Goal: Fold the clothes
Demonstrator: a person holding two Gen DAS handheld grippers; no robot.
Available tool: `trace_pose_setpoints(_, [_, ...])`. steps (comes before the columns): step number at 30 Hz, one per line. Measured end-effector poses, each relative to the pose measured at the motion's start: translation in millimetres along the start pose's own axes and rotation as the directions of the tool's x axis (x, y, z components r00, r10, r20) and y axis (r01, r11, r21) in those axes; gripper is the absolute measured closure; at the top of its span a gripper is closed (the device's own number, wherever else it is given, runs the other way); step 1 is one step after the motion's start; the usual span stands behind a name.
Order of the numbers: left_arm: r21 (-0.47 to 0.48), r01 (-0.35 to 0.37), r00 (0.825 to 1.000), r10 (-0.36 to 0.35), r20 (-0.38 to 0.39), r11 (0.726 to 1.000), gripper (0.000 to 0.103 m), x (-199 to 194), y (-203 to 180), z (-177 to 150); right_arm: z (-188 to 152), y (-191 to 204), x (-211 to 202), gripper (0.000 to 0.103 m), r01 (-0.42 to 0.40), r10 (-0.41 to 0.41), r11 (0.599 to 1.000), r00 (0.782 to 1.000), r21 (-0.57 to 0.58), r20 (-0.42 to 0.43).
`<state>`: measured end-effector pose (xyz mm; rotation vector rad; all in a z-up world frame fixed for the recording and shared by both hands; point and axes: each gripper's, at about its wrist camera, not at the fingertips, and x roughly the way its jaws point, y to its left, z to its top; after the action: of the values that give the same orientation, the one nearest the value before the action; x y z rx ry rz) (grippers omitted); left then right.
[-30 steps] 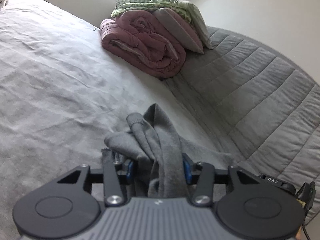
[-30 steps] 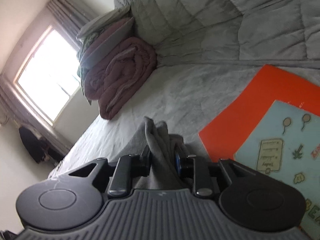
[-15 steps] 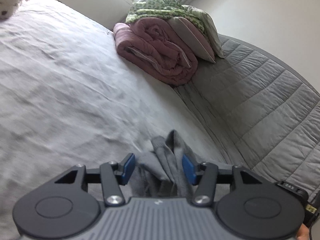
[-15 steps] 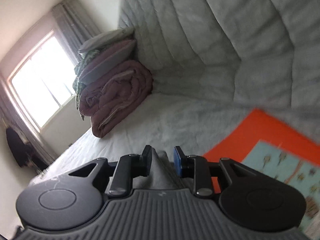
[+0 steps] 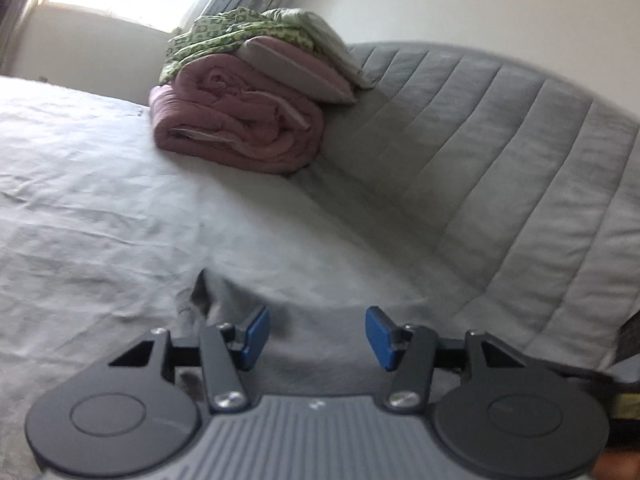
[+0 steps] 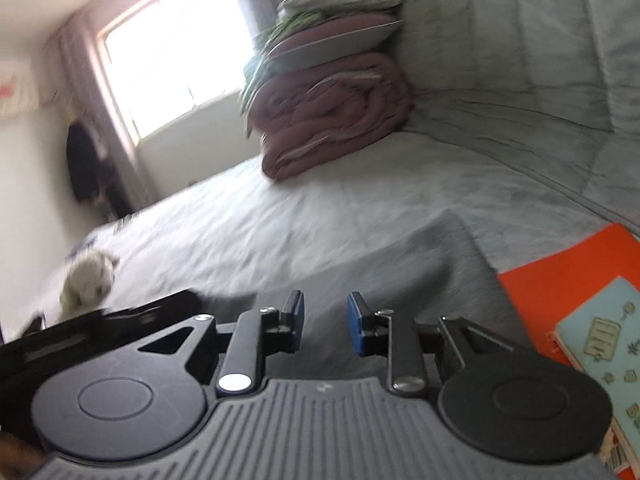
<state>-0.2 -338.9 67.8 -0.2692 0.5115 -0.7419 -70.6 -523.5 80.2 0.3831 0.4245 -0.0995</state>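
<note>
A grey garment (image 5: 316, 312) lies spread flat on the pale bed sheet (image 5: 100, 200). Just above its near edge my left gripper (image 5: 318, 336) stands open. The blue pads (image 5: 256, 334) are wide apart and the cloth lies loose beneath them. In the right wrist view the same garment (image 6: 400, 264) stretches ahead to a far corner. My right gripper (image 6: 325, 322) keeps its jaws narrow at the near edge, and grey cloth fills the gap between its pads. The dark body of the left gripper (image 6: 100, 332) shows at the left of that view.
A rolled pink duvet (image 5: 240, 128) with pillows and green patterned cloth on top sits against the grey quilted headboard (image 5: 500, 168). An orange board with a pale blue picture (image 6: 568, 280) lies right of the garment. A white plush toy (image 6: 86, 280) lies far left on the bed.
The left gripper widened, let go of the bunched grey cloth and lifted back. Both views rolled toward level. The cloth, bunched upright between both grippers' pads before, now lies flat.
</note>
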Motion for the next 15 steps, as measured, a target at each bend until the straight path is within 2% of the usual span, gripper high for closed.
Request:
trace_pose_setpoints(3, [-0.018, -0.056, 0.998, 0.055, -0.043, 0.998, 0.049, 11.6, 12.2, -10.2, -8.1, -0.4, 13.4, 0.074, 0.016, -0.018, 0.999, 0.999, -0.038, -0.051])
trace_pose_setpoints(5, [-0.060, -0.073, 0.995, 0.069, -0.071, 0.995, 0.053, 17.4, 23.8, -15.6, -12.8, -0.7, 19.7, 0.071, 0.032, -0.036, 0.997, 0.998, -0.068, -0.060])
trace_pose_setpoints(8, [-0.070, -0.076, 0.995, 0.071, -0.069, 0.995, 0.056, 18.1, 28.7, -19.0, -16.5, 0.0, 26.8, 0.071, 0.040, -0.046, 0.995, 0.997, -0.091, -0.063])
trace_pose_setpoints(12, [-0.029, -0.091, 0.994, 0.089, -0.069, 0.995, 0.056, 21.6, 21.9, -20.4, -20.2, -1.2, 27.2, 0.071, 0.051, -0.057, 0.995, 0.996, -0.083, -0.072])
trace_pose_setpoints(15, [-0.046, -0.078, 0.995, 0.075, -0.063, 0.996, 0.056, 20.4, 25.6, -19.5, -22.0, 0.8, 26.8, 0.071, 0.057, -0.065, 0.993, 0.995, -0.107, -0.071])
